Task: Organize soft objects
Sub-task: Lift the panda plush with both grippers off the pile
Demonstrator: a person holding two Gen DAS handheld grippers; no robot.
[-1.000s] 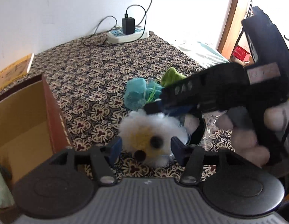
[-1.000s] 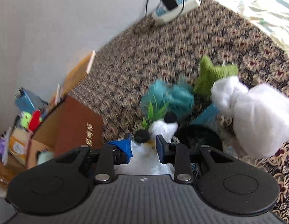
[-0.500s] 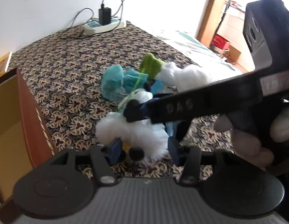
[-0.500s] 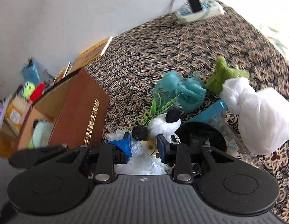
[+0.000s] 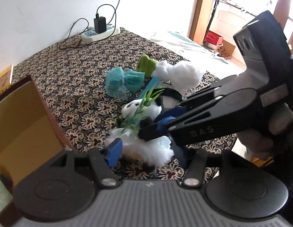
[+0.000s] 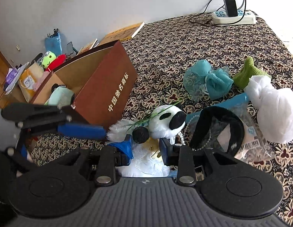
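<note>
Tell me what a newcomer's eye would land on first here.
The fluffy white panda toy lies on the patterned bedspread between both grippers. Beside it stands an open brown box. Behind it lie a teal mesh bow and a knotted white bag.

Left gripper (image 5: 146, 155): tilted steeply down; jaws just opened wider, standing apart with a white fluffy toy (image 5: 157, 151) between the pads.
Right gripper (image 6: 145, 147): tilted down, crossing in front of the left one; jaws narrow, grip unclear.
Right hand (image 5: 277, 128): wrapped round the handle, fingers curled.
</note>
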